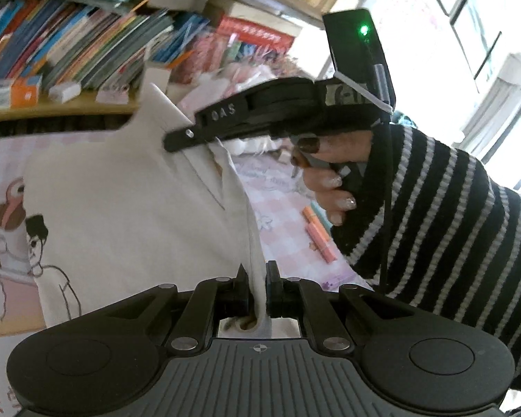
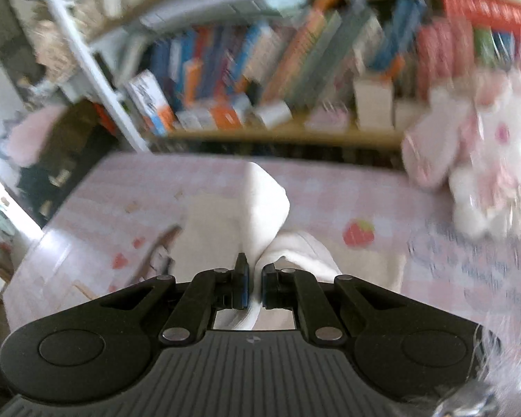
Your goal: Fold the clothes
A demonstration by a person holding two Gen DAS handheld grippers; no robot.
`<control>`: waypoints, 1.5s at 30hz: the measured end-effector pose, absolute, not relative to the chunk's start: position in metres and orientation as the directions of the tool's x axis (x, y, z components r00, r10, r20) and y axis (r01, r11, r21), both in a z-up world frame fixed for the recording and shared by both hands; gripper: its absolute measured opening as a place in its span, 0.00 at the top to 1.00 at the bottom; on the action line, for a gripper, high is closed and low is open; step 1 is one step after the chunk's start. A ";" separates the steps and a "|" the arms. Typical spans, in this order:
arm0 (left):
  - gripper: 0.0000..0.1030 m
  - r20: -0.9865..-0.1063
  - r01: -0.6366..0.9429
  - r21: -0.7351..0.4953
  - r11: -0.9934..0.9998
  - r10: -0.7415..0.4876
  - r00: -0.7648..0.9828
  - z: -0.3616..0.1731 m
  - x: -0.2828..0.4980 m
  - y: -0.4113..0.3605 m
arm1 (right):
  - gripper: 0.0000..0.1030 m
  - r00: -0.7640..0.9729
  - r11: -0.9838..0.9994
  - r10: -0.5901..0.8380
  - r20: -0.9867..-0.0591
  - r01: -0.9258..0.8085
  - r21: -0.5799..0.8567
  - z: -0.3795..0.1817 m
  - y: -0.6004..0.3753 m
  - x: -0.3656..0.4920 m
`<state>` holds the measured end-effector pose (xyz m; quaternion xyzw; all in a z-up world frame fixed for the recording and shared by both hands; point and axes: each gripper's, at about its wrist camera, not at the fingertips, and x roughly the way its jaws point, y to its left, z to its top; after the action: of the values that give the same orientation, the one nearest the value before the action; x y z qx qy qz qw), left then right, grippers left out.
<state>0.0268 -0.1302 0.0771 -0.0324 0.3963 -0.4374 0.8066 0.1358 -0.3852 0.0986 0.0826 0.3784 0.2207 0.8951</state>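
Both-handed: left gripper (image 1: 257, 278) and right gripper (image 2: 255, 274) each pinch the shirt (image 1: 128, 208) edge, cloth stretched between them above the bed (image 2: 330, 191)

Right claw (image 2: 254, 279) pinches garment (image 2: 260, 205) (cream).

A home is shown, most likely a bedroom or a child's study corner. A wooden shelf (image 2: 281, 135) crammed with leaning, colourful books (image 2: 295, 66) is seen at the far side, with small boxes set before them. The near surface is covered by a pink checked cloth (image 2: 330, 191) printed with strawberries (a soft toy (image 2: 482, 160) lies at its far right). Bright windows (image 1: 486, 52) are seen on the right.
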 end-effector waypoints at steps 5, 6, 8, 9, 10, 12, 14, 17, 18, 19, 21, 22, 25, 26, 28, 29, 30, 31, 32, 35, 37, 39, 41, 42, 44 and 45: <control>0.76 -0.681 0.603 -0.513 0.611 -0.717 0.147 0.037 0.038 -0.157 | 0.88 0.555 0.955 0.298 -0.776 -0.176 0.240 0.059 -0.402 0.145; 0.73 -0.706 0.579 -0.538 0.613 -0.703 0.088 0.026 0.038 -0.161 | 0.86 0.508 0.962 0.273 -0.817 -0.117 0.248 0.042 -0.409 0.148; 0.72 -0.728 0.567 -0.558 0.606 -0.685 0.016 0.017 0.029 -0.159 | 0.80 0.445 0.957 0.268 -0.855 -0.021 0.289 0.017 -0.424 0.150; 0.71 -0.726 0.572 -0.556 0.603 -0.688 0.019 0.017 0.024 -0.152 | 0.76 0.443 0.945 0.288 -0.849 0.011 0.326 0.010 -0.431 0.149; 0.68 -0.719 0.579 -0.551 0.601 -0.694 0.036 0.019 0.019 -0.143 | 0.66 0.462 0.923 0.328 -0.824 0.028 0.383 0.007 -0.438 0.146; 0.67 -0.696 0.552 -0.559 0.619 -0.712 0.093 0.024 0.018 -0.120 | 0.58 0.497 0.901 0.359 -0.790 0.035 0.431 0.009 -0.444 0.145; 0.67 -0.672 0.477 -0.584 0.657 -0.721 0.170 0.025 0.024 -0.092 | 0.56 0.530 0.889 0.370 -0.763 0.035 0.456 0.011 -0.447 0.147; 0.68 -0.686 0.375 -0.568 0.733 -0.673 0.277 0.022 0.028 -0.060 | 0.56 0.551 0.884 0.369 -0.749 0.042 0.466 0.010 -0.448 0.160; 0.67 -0.691 0.354 -0.560 0.749 -0.658 0.299 0.022 0.027 -0.053 | 0.56 0.551 0.883 0.368 -0.749 0.045 0.467 0.009 -0.447 0.166; 0.68 -0.695 0.343 -0.552 0.760 -0.646 0.315 0.021 0.025 -0.048 | 0.56 0.549 0.883 0.367 -0.751 0.048 0.467 0.008 -0.446 0.171; 0.67 -0.703 0.324 -0.535 0.780 -0.624 0.342 0.021 0.018 -0.040 | 0.56 0.546 0.893 0.353 -0.760 0.047 0.449 0.004 -0.442 0.179; 0.67 -0.710 0.316 -0.524 0.791 -0.611 0.351 0.021 0.018 -0.040 | 0.61 0.548 0.902 0.340 -0.764 0.038 0.429 0.001 -0.439 0.181; 0.67 -0.720 0.301 -0.502 0.811 -0.585 0.374 0.023 0.013 -0.029 | 0.93 0.599 0.912 0.361 -0.715 -0.065 0.405 0.016 -0.431 0.176; 0.67 -0.719 0.295 -0.502 0.813 -0.582 0.381 0.024 0.012 -0.025 | 0.93 0.638 0.901 0.397 -0.659 -0.137 0.411 0.026 -0.430 0.166; 0.67 -0.720 0.283 -0.497 0.820 -0.572 0.393 0.024 0.013 -0.019 | 0.93 0.704 0.883 0.451 -0.549 -0.263 0.387 0.045 -0.428 0.145; 0.67 -0.724 0.276 -0.493 0.825 -0.565 0.396 0.023 0.014 -0.018 | 0.91 0.724 0.902 0.416 -0.550 -0.253 0.349 0.048 -0.428 0.143; 0.67 -0.728 0.269 -0.488 0.831 -0.557 0.400 0.023 0.016 -0.017 | 0.88 0.733 0.928 0.357 -0.579 -0.207 0.311 0.046 -0.430 0.145; 0.67 -0.732 0.262 -0.483 0.836 -0.549 0.403 0.022 0.017 -0.016 | 0.77 0.741 0.958 0.266 -0.617 -0.129 0.257 0.042 -0.433 0.151; 0.67 -0.736 0.255 -0.478 0.841 -0.541 0.406 0.021 0.018 -0.014 | 0.73 0.746 0.972 0.197 -0.637 -0.062 0.227 0.038 -0.438 0.155; 0.67 -0.745 0.237 -0.464 0.854 -0.521 0.417 0.020 0.022 -0.011 | 0.68 0.736 0.971 0.126 -0.665 0.045 0.233 0.036 -0.456 0.153; 0.67 -0.745 0.234 -0.457 0.858 -0.513 0.426 0.020 0.024 -0.007 | 0.45 0.695 0.962 0.186 -0.695 0.013 0.271 0.041 -0.455 0.145; 0.67 -0.749 0.220 -0.457 0.862 -0.506 0.427 0.016 0.028 -0.004 | 0.37 0.668 0.962 0.232 -0.707 -0.052 0.267 0.048 -0.448 0.126; 0.58 -0.742 0.207 -0.466 0.860 -0.507 0.438 0.011 0.031 -0.002 | 0.32 0.650 0.962 0.261 -0.714 -0.112 0.249 0.052 -0.442 0.098; 0.46 -0.738 0.201 -0.471 0.859 -0.508 0.444 0.009 0.033 -0.002 | 0.31 0.641 0.961 0.269 -0.719 -0.129 0.245 0.054 -0.439 0.084; 0.39 -0.729 0.188 -0.481 0.856 -0.510 0.457 0.004 0.037 0.000 | 0.30 0.625 0.957 0.286 -0.726 -0.147 0.251 0.057 -0.432 0.056; 0.39 -0.727 0.187 -0.485 0.854 -0.513 0.456 0.002 0.039 -0.002 | 0.29 0.616 0.955 0.292 -0.732 -0.150 0.255 0.057 -0.429 0.043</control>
<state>0.0390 -0.0015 0.0024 -0.1704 0.4776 -0.2093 0.8361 0.0431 -0.4294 0.0573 0.0842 0.4207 0.1234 0.8948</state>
